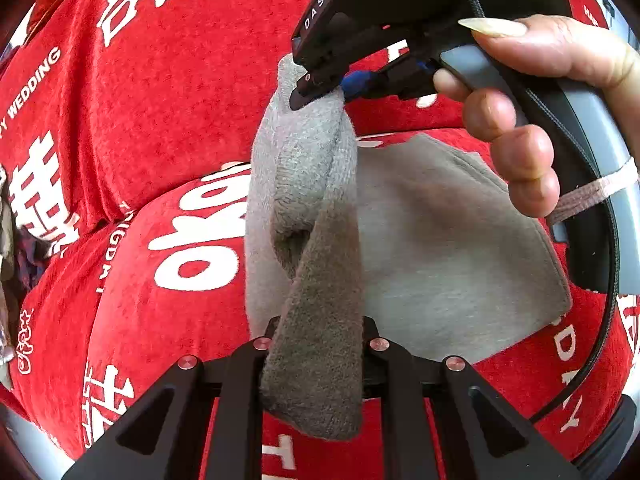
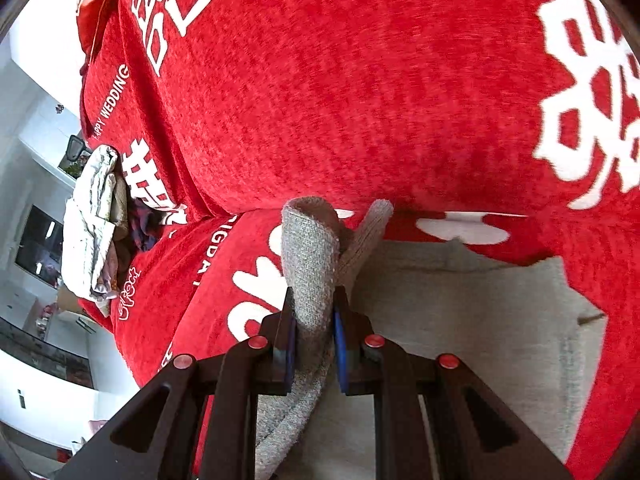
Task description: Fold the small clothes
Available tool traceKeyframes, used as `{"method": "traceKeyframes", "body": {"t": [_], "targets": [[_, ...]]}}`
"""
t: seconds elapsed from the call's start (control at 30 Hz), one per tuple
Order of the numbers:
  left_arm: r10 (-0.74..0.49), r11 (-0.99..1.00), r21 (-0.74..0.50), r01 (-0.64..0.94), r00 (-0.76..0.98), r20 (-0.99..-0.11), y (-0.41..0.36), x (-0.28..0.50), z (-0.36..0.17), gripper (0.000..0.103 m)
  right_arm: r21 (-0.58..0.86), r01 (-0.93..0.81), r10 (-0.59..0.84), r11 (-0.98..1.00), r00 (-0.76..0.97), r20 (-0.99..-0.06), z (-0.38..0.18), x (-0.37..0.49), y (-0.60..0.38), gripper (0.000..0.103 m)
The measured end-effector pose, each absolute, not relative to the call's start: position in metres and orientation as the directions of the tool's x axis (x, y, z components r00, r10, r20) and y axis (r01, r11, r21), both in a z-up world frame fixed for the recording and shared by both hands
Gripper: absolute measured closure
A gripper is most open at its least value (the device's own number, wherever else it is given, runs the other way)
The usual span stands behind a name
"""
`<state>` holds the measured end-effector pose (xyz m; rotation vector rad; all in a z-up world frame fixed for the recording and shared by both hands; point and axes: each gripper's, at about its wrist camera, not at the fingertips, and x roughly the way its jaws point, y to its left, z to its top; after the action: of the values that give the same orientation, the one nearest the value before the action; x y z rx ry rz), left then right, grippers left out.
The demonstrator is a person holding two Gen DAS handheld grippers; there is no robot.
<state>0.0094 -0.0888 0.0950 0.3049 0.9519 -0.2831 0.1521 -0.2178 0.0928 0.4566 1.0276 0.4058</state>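
A small grey garment lies on a red sofa cover with white lettering. My left gripper is shut on the near end of a bunched strip of the garment. My right gripper, held by a hand, pinches the far end of the same strip, lifted off the cover. In the right wrist view my right gripper is shut on the grey garment, and the rest of the cloth spreads flat to the right.
A pile of other clothes lies at the left end of the sofa. The sofa back rises behind the seat. A room with white furniture shows at far left.
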Motion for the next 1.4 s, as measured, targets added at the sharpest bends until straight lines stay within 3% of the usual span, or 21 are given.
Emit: {"method": "traceKeyframes", "body": {"t": [0.77, 1.4], "targets": [[-0.112, 0.884, 0.168, 0.436, 0.547, -0.830, -0.176, -0.014, 0.108, 0.087, 0.558, -0.132, 0.538, 0.819, 0.512, -0.669, 0.097, 0.126, -0.301, 0.087], [-0.071, 0.832, 0.236, 0.502, 0.519, -0.852, -0.243, -0.020, 0.082, 0.087, 0.582, -0.105, 0.543, 0.807, 0.520, -0.659, 0.069, 0.109, -0.364, 0.087]]}}
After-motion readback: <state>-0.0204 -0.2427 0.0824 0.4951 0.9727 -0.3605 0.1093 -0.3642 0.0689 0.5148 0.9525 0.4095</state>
